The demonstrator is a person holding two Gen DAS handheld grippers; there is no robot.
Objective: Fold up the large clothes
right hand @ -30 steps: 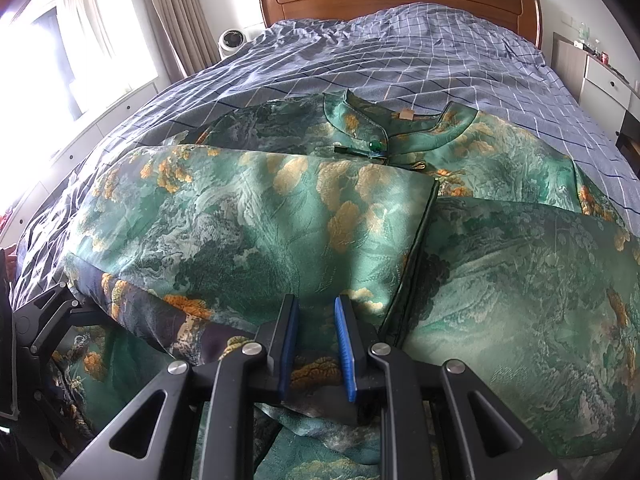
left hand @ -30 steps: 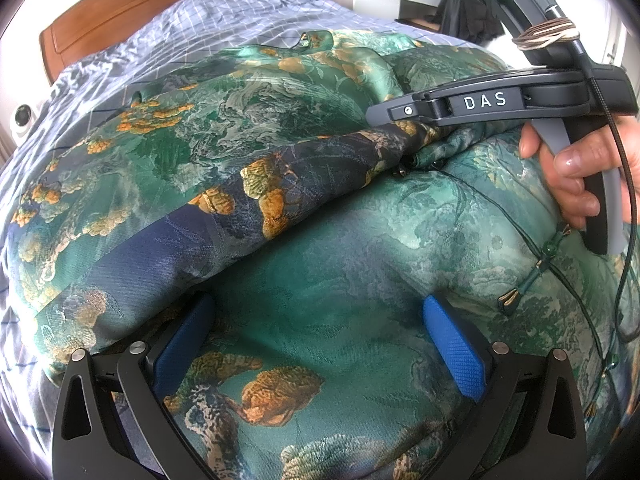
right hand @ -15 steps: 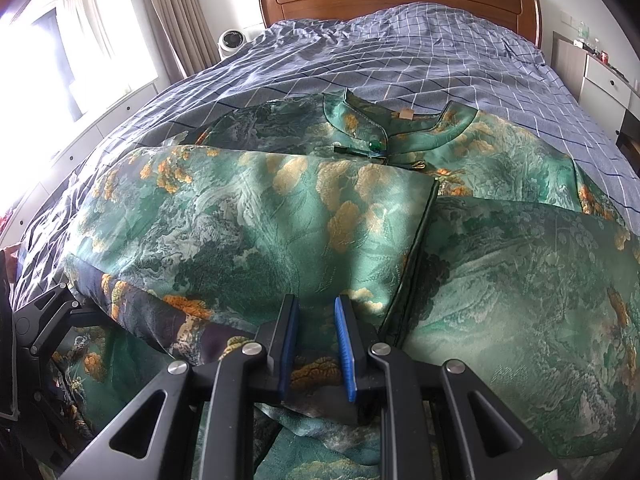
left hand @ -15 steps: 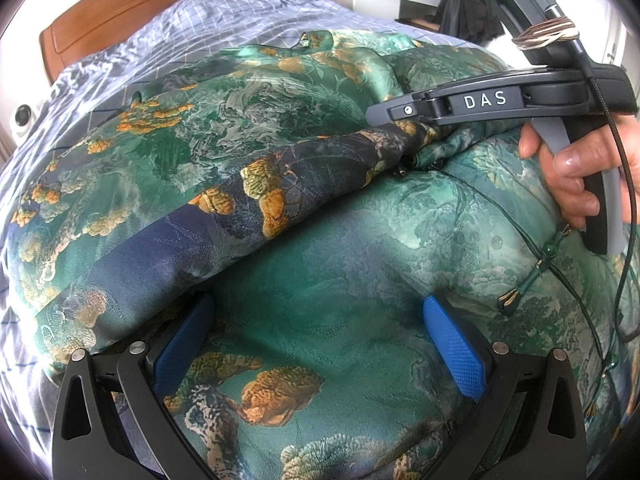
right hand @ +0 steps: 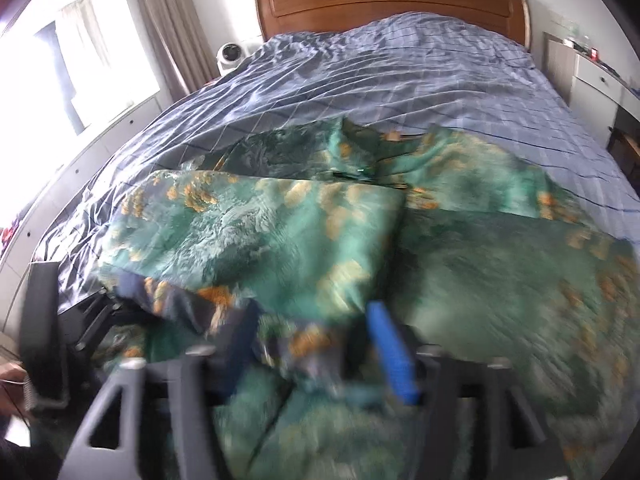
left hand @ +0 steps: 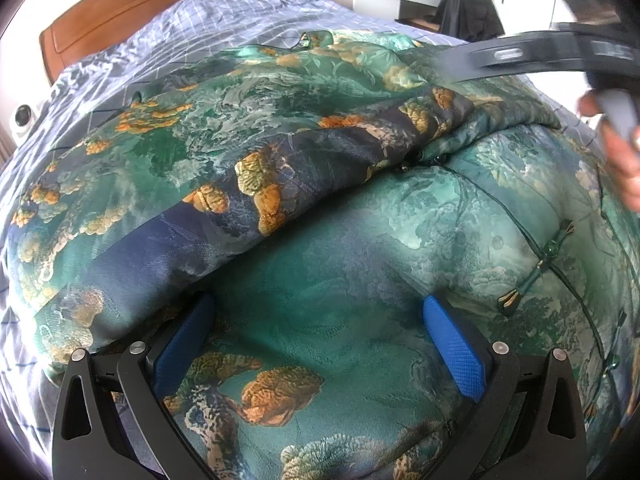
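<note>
A large green silk garment [left hand: 340, 220] with orange and navy print lies on the bed, one flap folded over its left half; it also shows in the right wrist view [right hand: 280, 232]. My left gripper [left hand: 316, 328] is open, its blue pads [left hand: 452, 344] resting on the cloth near the front edge. My right gripper [right hand: 312, 340] is open above the folded flap's navy hem, blurred by motion; its body [left hand: 540, 56] appears at the upper right of the left wrist view, held by a hand [left hand: 620, 160].
The bed has a blue checked cover [right hand: 400, 80] and a wooden headboard [right hand: 392, 4]. A white fan [right hand: 230, 54] and curtains stand at the left. A white dresser [right hand: 592, 80] stands at the right, and a dark jacket hangs on a chair [left hand: 468, 12].
My right gripper has opened, let go of the folded flap's hem and lifted up and back. The flap stays folded. My left gripper has not moved.
</note>
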